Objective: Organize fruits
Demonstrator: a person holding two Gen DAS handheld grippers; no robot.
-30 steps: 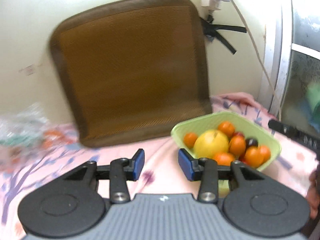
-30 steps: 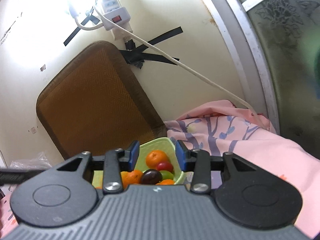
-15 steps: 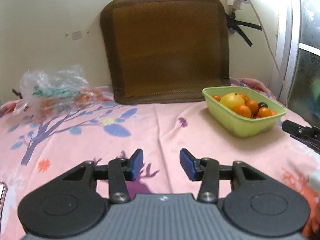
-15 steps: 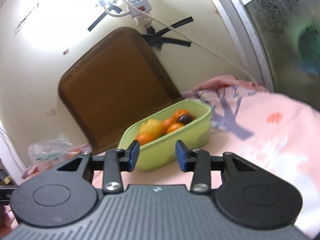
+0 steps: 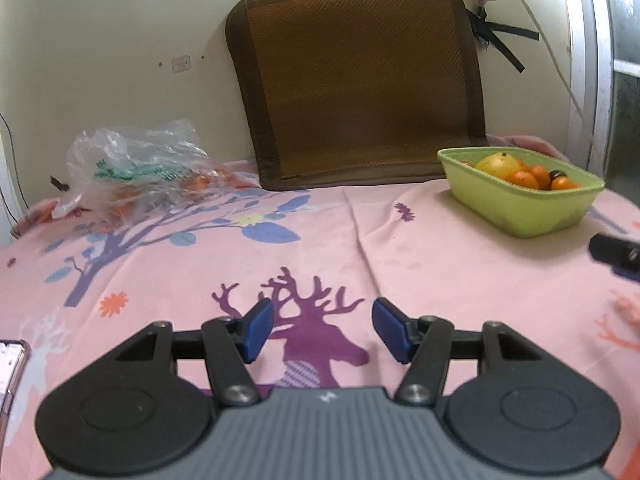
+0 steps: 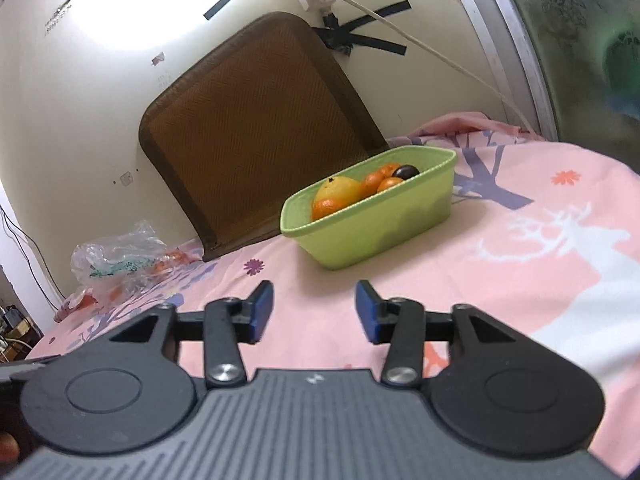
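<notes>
A light green tub stands on the pink cloth at the right, holding a large yellow fruit, several oranges and a dark plum. A clear plastic bag with orange fruit inside lies at the far left by the wall. My left gripper hovers low over the cloth's purple deer print, jaws opening, nothing between them. My right gripper is in front of the tub, well short of it, jaws opening and empty. The right gripper's tip shows at the left view's right edge.
A brown woven cushion leans on the wall behind the tub. A power strip and cord hang on the wall, taped. A window frame bounds the right side. A phone's corner lies at the near left.
Both grippers have pulled back from the tub, which now looks farther off, and the left one has sunk toward the cloth. Both pairs of jaws stand wider apart than before.
</notes>
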